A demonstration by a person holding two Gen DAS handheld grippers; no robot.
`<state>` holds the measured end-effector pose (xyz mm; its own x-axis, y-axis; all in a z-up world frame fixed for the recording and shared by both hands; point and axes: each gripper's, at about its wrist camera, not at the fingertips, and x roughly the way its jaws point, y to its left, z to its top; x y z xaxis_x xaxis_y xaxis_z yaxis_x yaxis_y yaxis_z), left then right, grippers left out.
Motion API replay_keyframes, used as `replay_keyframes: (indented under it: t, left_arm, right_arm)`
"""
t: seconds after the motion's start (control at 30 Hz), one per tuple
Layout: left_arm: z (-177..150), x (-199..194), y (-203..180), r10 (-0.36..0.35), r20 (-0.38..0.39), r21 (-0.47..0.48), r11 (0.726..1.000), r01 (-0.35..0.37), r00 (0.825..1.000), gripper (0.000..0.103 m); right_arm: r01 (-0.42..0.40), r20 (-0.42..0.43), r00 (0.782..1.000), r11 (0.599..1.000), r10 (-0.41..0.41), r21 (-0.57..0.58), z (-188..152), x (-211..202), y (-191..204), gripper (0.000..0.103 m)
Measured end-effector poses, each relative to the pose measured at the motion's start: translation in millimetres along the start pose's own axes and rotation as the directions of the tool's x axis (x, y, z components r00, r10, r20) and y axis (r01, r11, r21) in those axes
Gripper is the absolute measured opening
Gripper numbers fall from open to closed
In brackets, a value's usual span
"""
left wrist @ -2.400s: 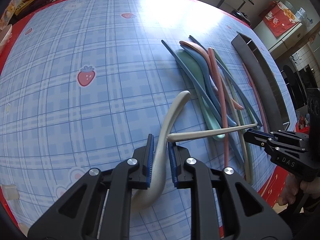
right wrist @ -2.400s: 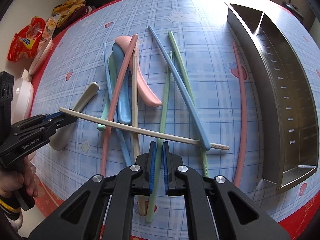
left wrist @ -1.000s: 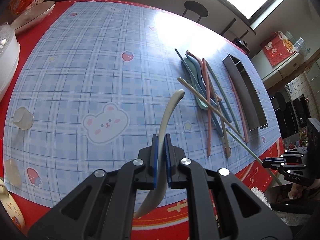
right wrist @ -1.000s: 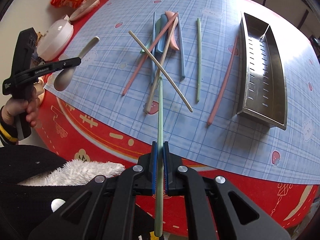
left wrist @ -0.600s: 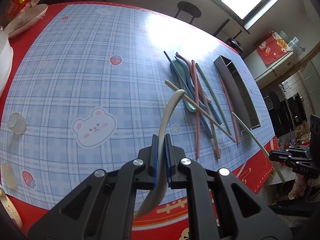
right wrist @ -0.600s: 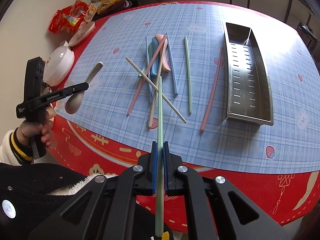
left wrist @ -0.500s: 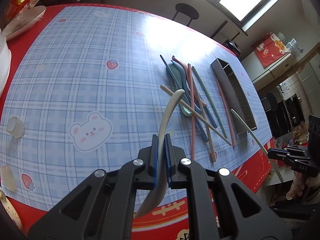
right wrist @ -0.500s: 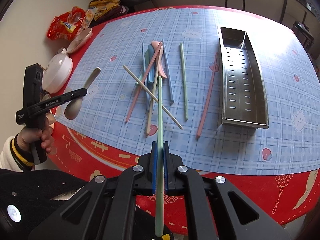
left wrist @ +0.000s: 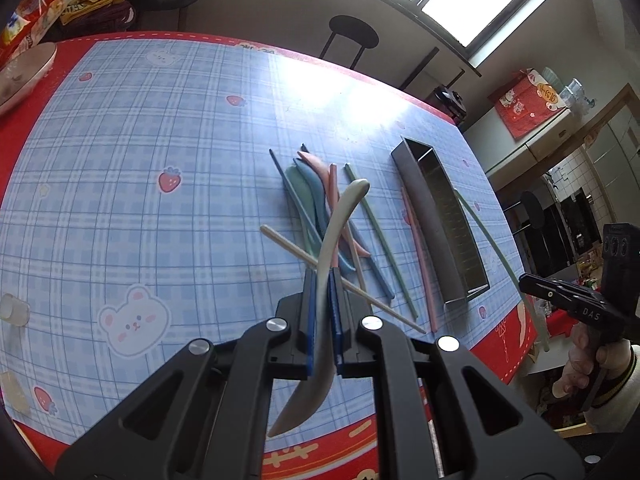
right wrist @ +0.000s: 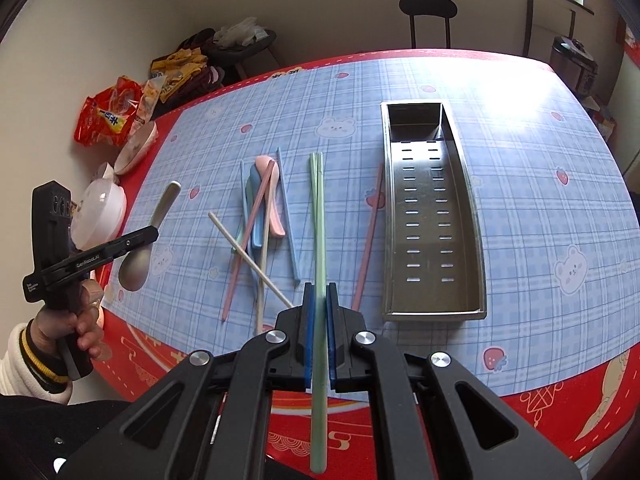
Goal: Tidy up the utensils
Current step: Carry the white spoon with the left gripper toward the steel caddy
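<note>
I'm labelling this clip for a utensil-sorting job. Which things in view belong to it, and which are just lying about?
Part of the job:
- beige spoon, clamped in the left gripper
- green chopstick, clamped in the right gripper
- pile of spoons and chopsticks on the table
- steel tray, nothing in it

Lying about:
- snack bags
- white bowls
- stool

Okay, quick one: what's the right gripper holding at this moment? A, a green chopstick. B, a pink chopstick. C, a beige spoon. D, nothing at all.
A: in the right wrist view the right gripper is shut on a pale green chopstick, which runs out ahead between its pads; the beige spoon is in the left gripper.
</note>
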<state>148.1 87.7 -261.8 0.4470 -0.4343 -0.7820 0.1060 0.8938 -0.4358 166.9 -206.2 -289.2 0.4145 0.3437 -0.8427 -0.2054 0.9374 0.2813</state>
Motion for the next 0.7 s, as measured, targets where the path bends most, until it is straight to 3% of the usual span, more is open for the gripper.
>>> replay_keyframes:
  t: [0.47, 0.7]
  left_arm:
    - [56.4, 65.0, -87.5, 0.011, -0.052, 0.034, 0.999, -0.009, 0.999, 0.011]
    - [82.1, 118.5, -130.4, -0.019, -0.118, 0.003, 1.0, 0.019, 0.993, 0.011]
  right_arm:
    - [-0.009, 0.0, 1.0, 0.994, 0.009, 0.111, 37.1, 26.2, -91.0, 0.006]
    - [0.01, -0.012, 1.0, 0.985, -0.008, 0.173, 49.9, 55.1, -112.2, 0.006]
